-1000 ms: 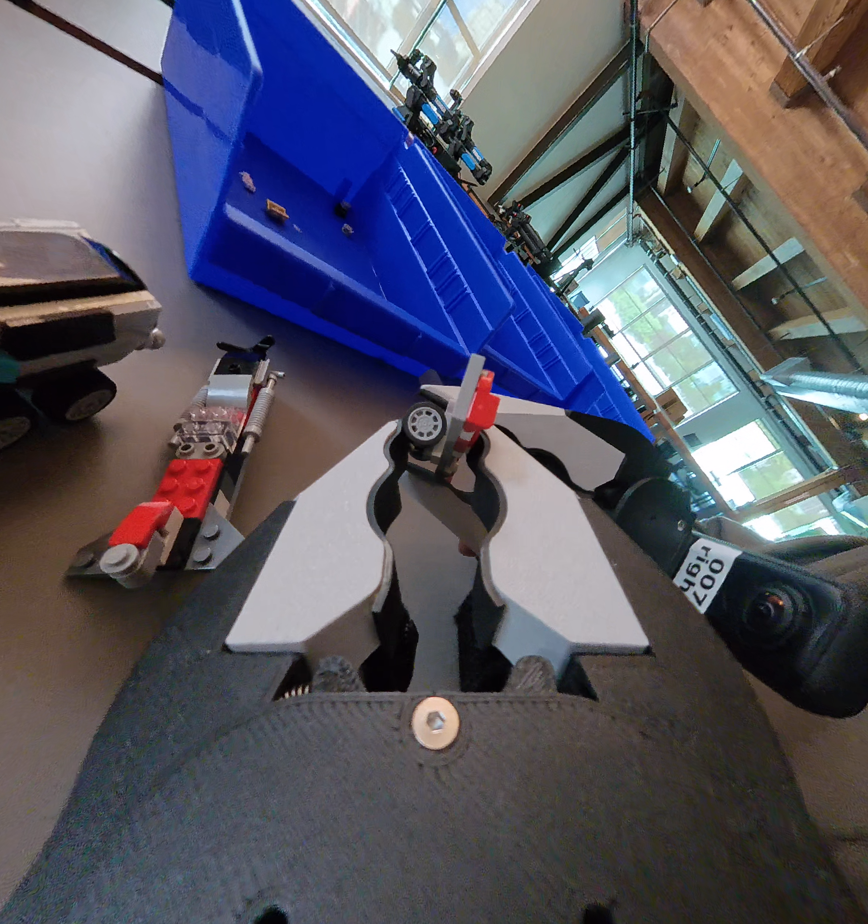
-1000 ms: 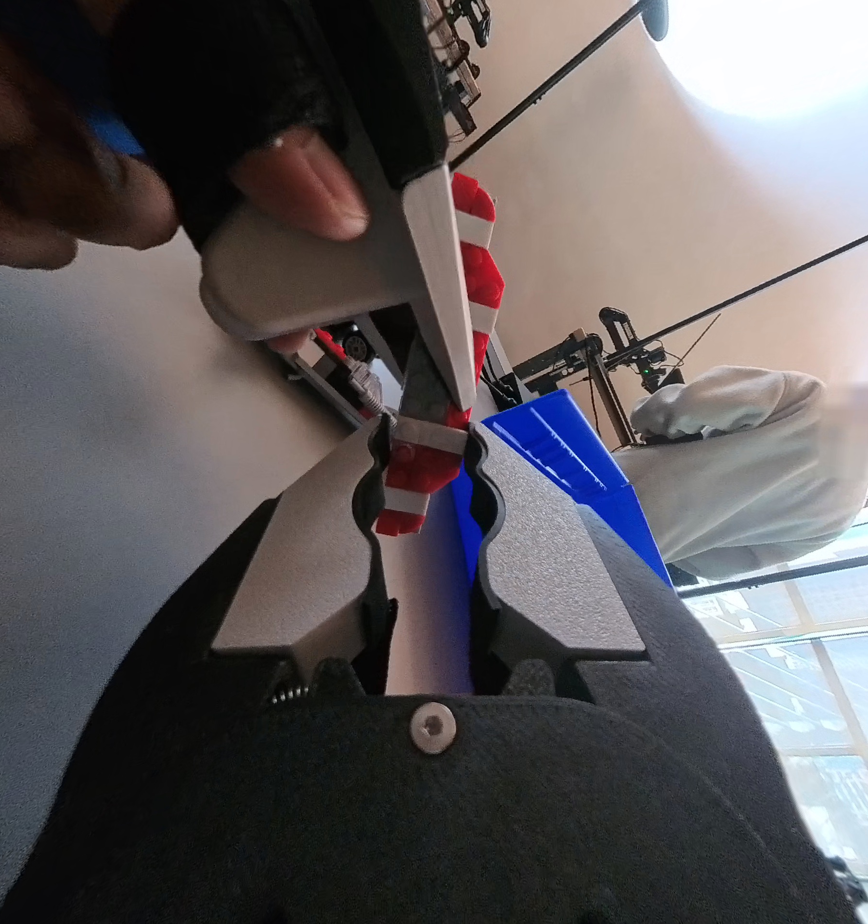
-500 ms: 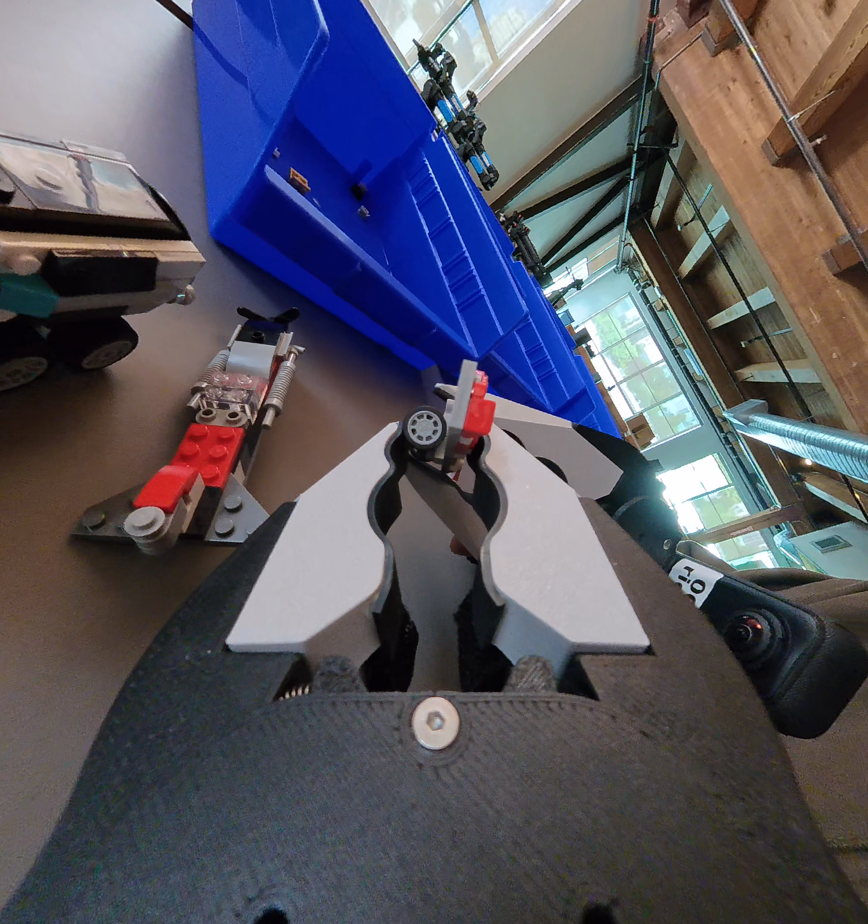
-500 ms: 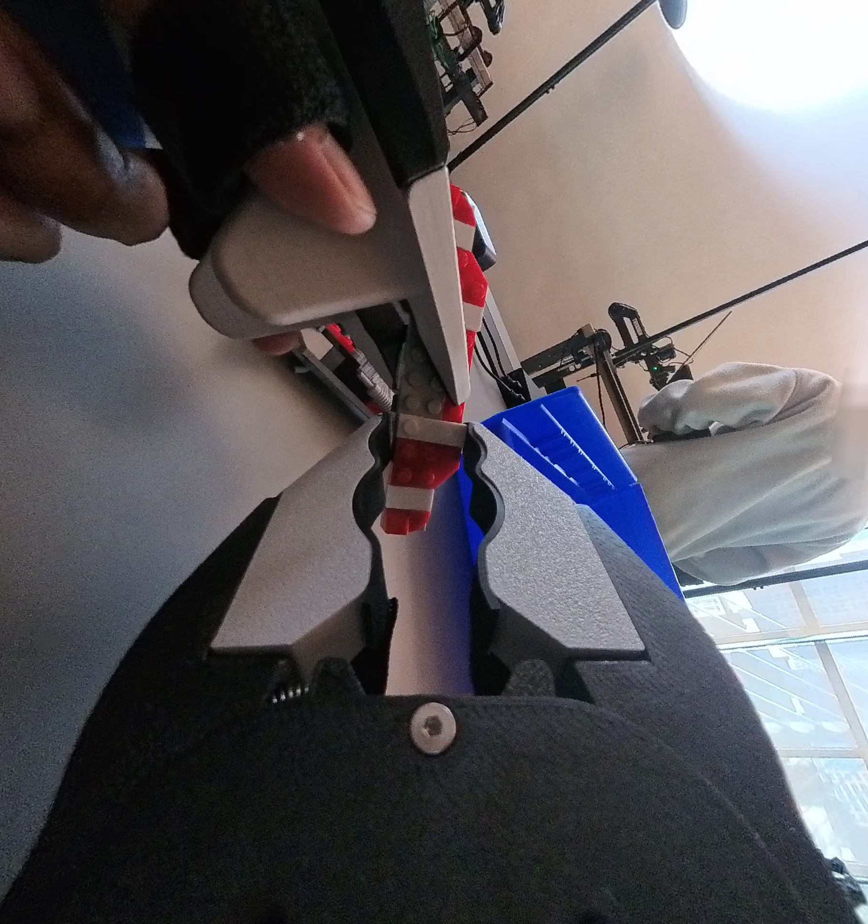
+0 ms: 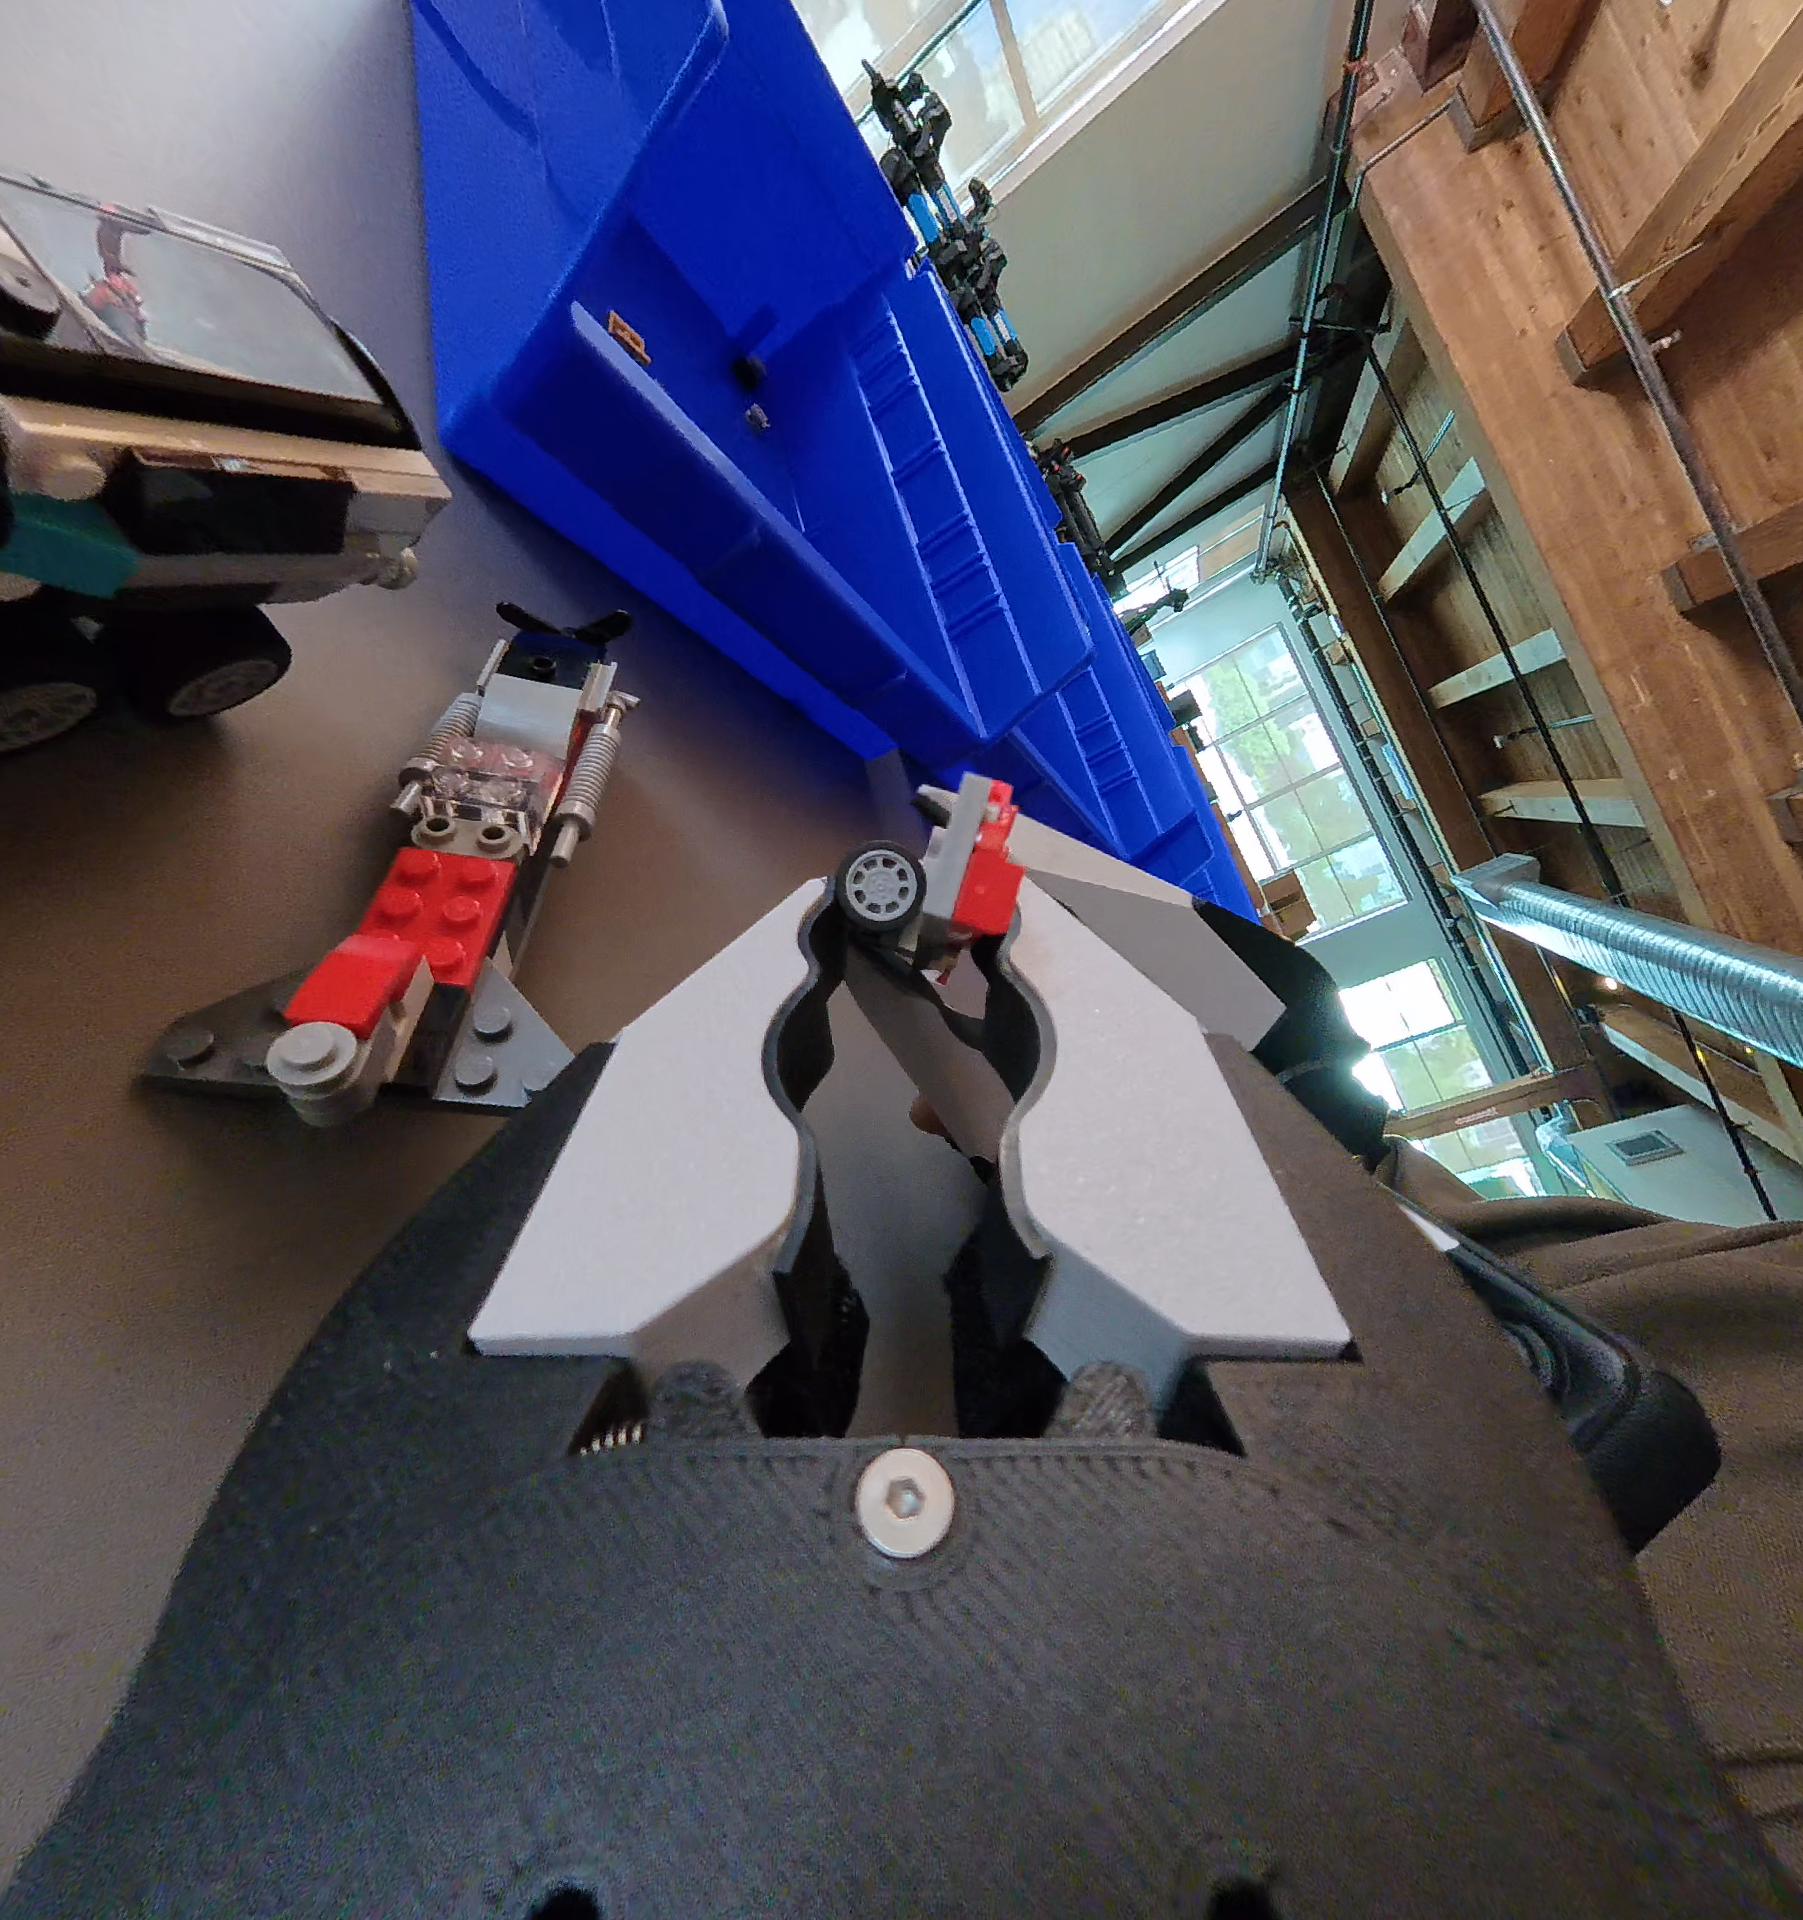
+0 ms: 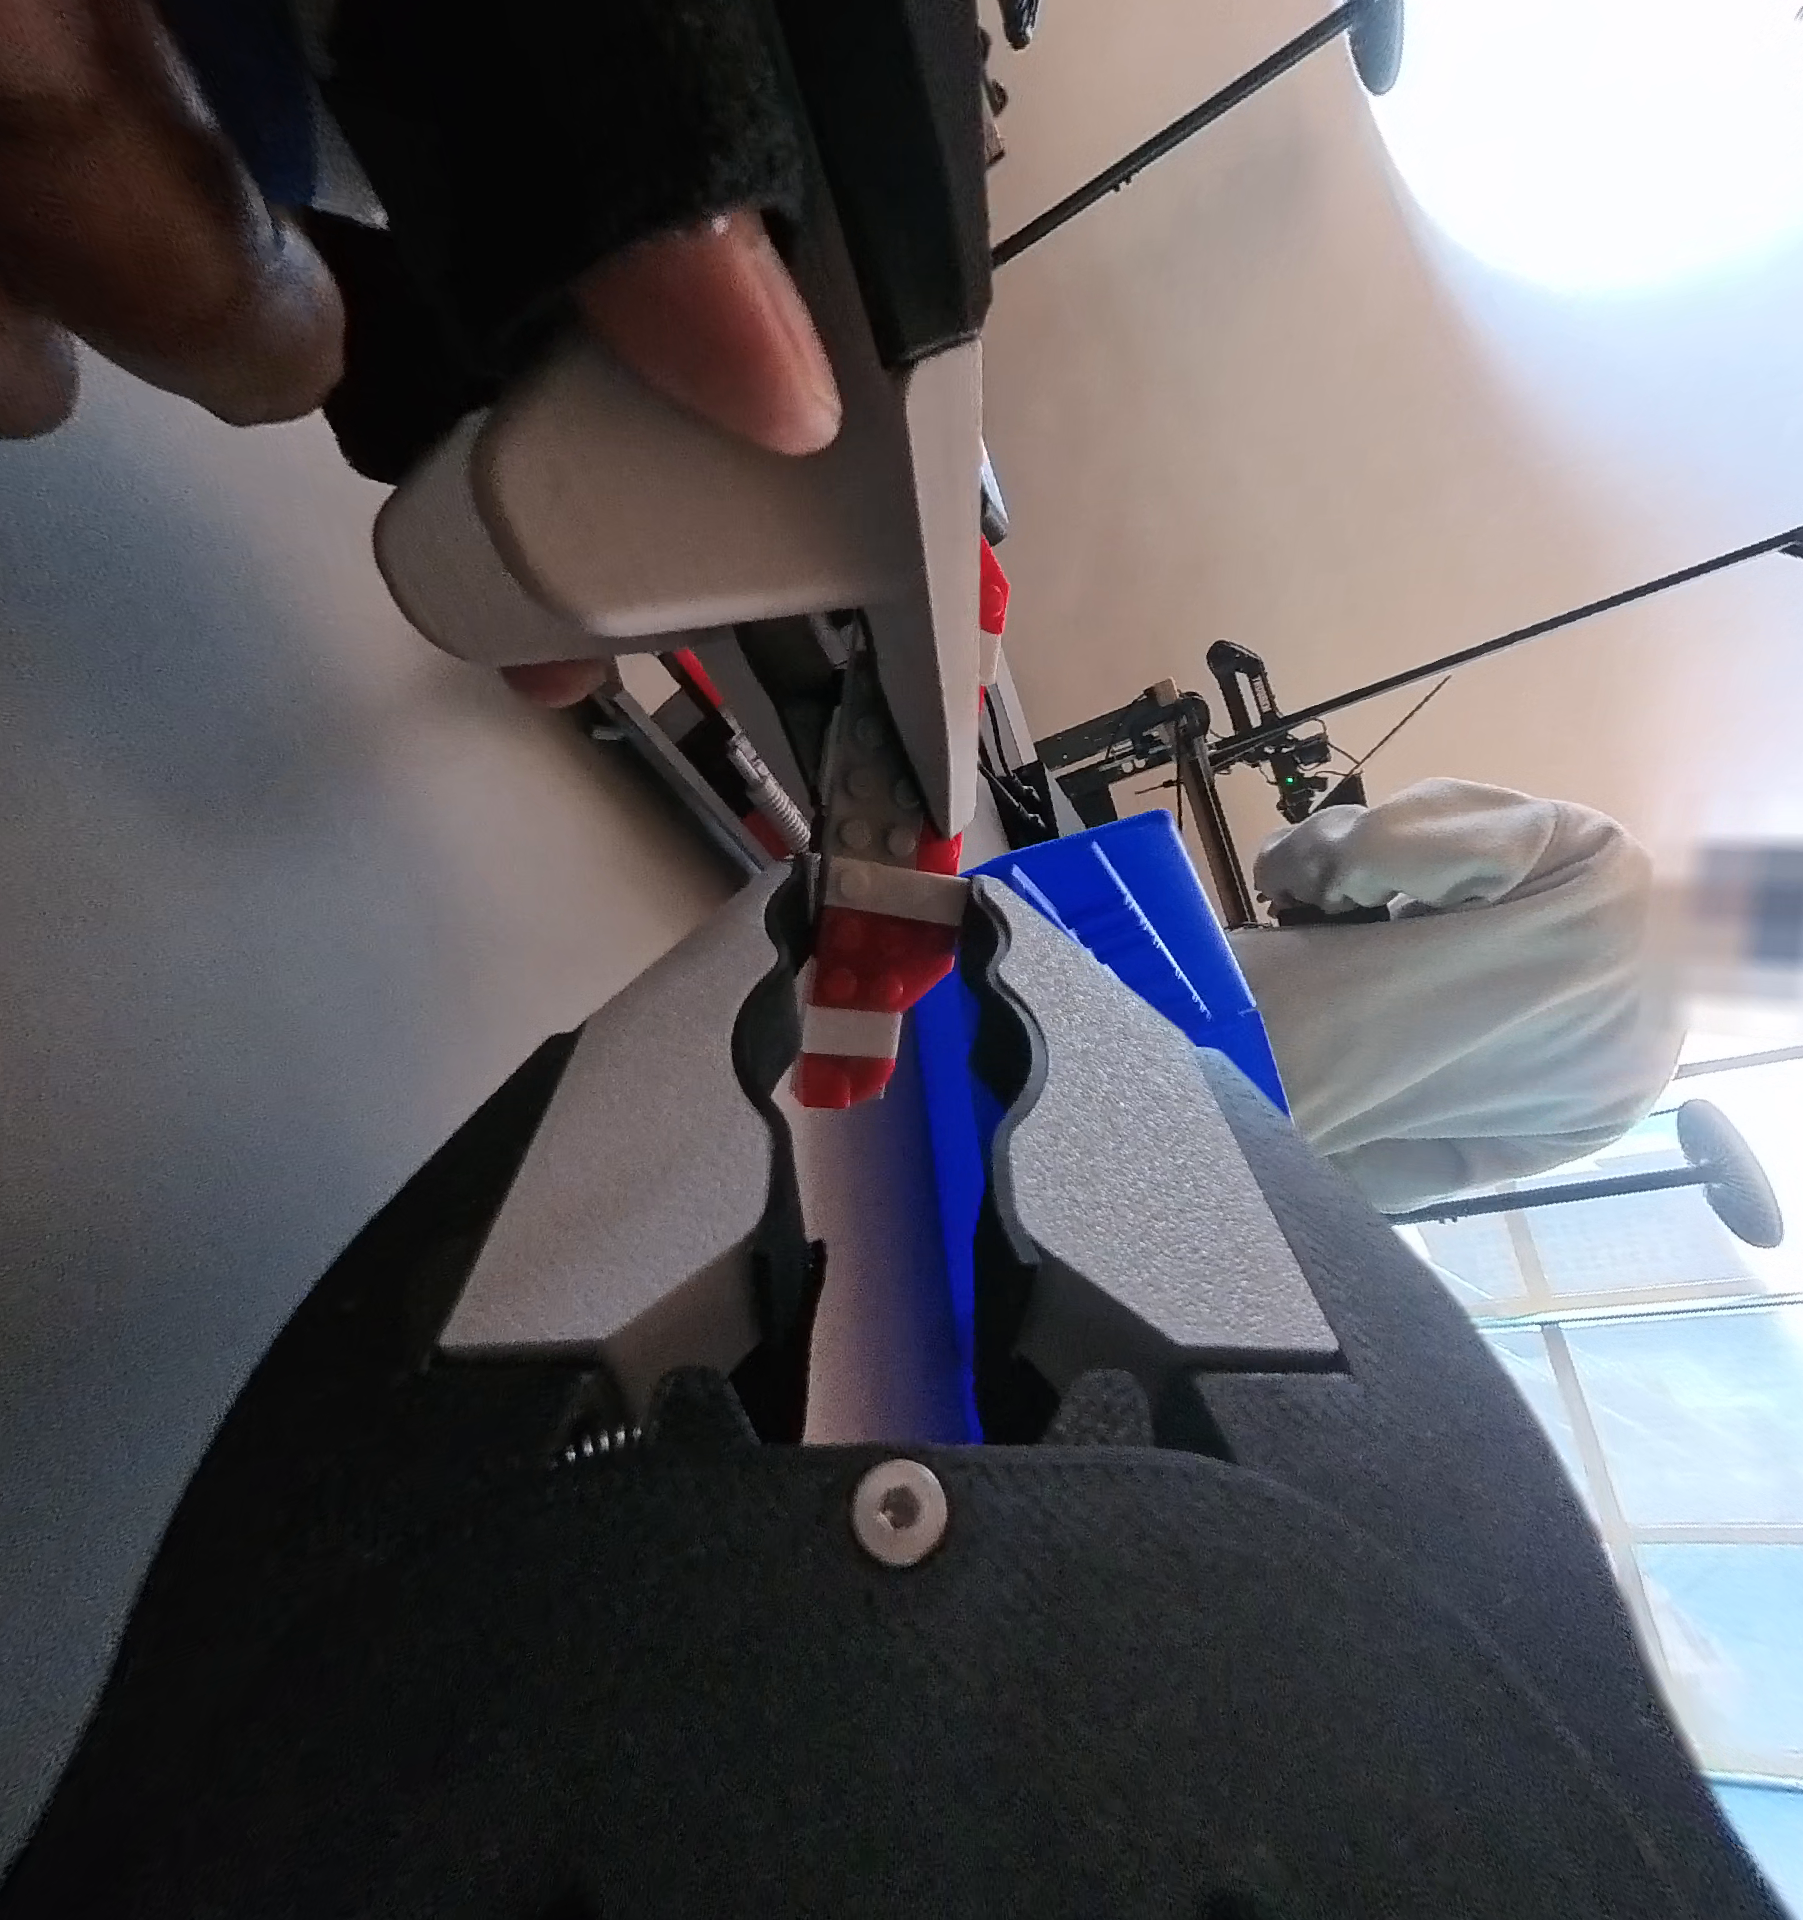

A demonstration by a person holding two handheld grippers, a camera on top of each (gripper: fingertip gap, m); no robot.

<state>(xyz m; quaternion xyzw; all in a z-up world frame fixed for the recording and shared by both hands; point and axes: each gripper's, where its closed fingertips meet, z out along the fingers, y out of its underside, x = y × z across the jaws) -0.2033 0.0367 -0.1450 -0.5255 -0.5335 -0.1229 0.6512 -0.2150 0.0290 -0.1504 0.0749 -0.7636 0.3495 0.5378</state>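
Both grippers hold one small brick model between them, above the dark table [image 5: 149, 1195]. My left gripper [image 5: 912, 914] is shut on the end with a small grey wheel [image 5: 881, 890], a grey plate and red bricks [image 5: 985, 883]. The right gripper's grey finger [image 5: 1136, 914] reaches in from behind on the right. In the right wrist view, my right gripper [image 6: 881, 904] is shut on the red and white striped end of the model [image 6: 861, 997]. The left gripper's grey finger [image 6: 938, 707] clamps the dark grey plate [image 6: 861, 790] just above, with a person's fingers [image 6: 731, 312] on it.
A red, grey and black brick assembly with springs [image 5: 440, 894] lies on the table to the left. A larger brick car [image 5: 149, 468] stands at far left. A row of blue bins [image 5: 772, 364] runs behind; one shows in the right view [image 6: 1136, 914]. A person in a pale top [image 6: 1448, 987] sits beyond. The tips of both grippers are at nearly the same place.
Both grips have held. The left wrist view has shifted, so the car, the loose assembly and the bins sit further right and nearer. The left gripper has come slightly lower in the right view.
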